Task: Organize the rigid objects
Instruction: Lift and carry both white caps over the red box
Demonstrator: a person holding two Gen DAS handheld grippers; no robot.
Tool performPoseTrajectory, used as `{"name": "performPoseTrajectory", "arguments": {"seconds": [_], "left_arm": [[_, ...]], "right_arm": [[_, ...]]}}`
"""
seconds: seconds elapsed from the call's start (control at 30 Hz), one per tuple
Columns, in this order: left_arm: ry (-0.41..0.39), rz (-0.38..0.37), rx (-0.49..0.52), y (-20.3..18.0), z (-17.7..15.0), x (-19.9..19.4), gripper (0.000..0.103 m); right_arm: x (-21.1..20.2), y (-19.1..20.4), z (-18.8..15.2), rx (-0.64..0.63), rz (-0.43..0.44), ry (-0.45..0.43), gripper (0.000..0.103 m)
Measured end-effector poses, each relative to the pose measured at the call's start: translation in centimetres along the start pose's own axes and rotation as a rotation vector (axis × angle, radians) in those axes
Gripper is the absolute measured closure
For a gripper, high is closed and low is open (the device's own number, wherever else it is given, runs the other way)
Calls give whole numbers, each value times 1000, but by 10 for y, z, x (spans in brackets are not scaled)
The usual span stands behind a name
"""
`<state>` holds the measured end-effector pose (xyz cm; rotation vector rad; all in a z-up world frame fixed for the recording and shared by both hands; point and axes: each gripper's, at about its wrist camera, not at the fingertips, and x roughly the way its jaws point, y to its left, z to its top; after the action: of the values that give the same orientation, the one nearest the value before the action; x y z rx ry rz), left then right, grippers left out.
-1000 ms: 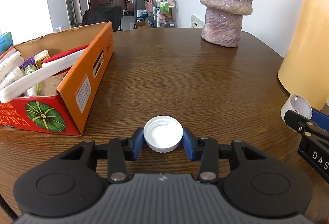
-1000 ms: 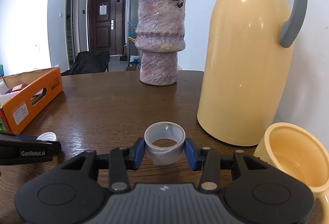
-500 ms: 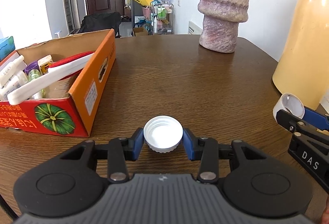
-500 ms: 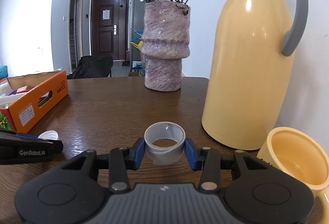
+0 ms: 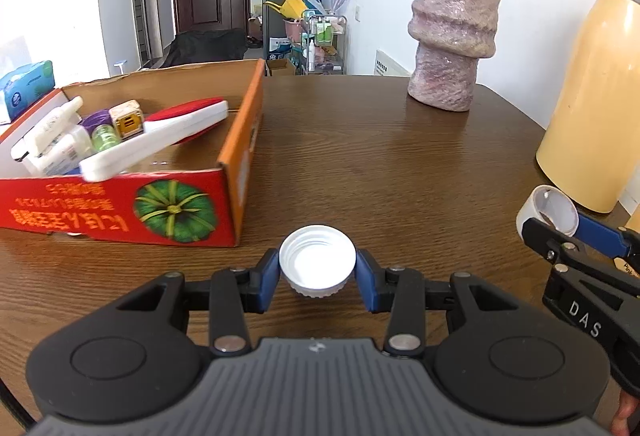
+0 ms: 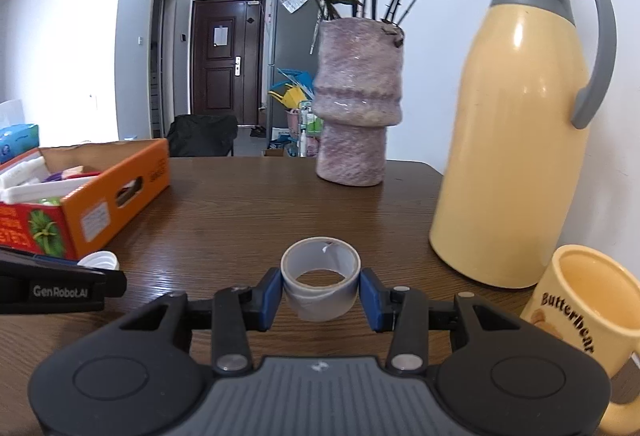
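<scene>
My left gripper is shut on a white plastic bottle cap, open side up, held above the wooden table. My right gripper is shut on a grey roll of tape; it also shows at the right edge of the left wrist view. An orange and red cardboard box stands to the left, holding a white and red brush, tubes and small bottles. The cap also shows in the right wrist view, beside the left gripper's finger.
A purple stone vase with dried roses stands at the back. A tall yellow thermos jug and a yellow mug stand at the right. A blue tissue pack lies behind the box.
Both grippers have risen and tilted up a little with their objects held. The box now appears closer and more of its inside shows.
</scene>
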<state>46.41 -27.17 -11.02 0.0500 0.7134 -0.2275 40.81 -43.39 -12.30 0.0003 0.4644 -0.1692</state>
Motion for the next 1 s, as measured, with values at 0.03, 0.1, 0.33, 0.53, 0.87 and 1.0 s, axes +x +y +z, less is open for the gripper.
{"name": "performPoseTrajectory", "arguments": {"seconds": [0.03, 0.1, 0.33, 0.53, 0.87, 1.0], "left_arm": [[-3, 1, -2, 3, -1, -2, 61], [-10, 2, -6, 11, -3, -8, 61], [-33, 19, -23, 44, -10, -27, 61], [-35, 48, -37, 73, -16, -37, 61], [-58, 85, -69, 120, -23, -57, 61], [-70, 99, -90, 140, -25, -66, 61]], "right_arm": [[-2, 4, -1, -2, 3, -1, 62], [-5, 12, -2, -6, 10, -2, 62], [-16, 42, -6, -12, 38, -7, 62], [-26, 74, -8, -16, 69, -21, 62], [-43, 128, -12, -13, 118, -32, 62], [-49, 149, -13, -12, 137, -41, 62]]}}
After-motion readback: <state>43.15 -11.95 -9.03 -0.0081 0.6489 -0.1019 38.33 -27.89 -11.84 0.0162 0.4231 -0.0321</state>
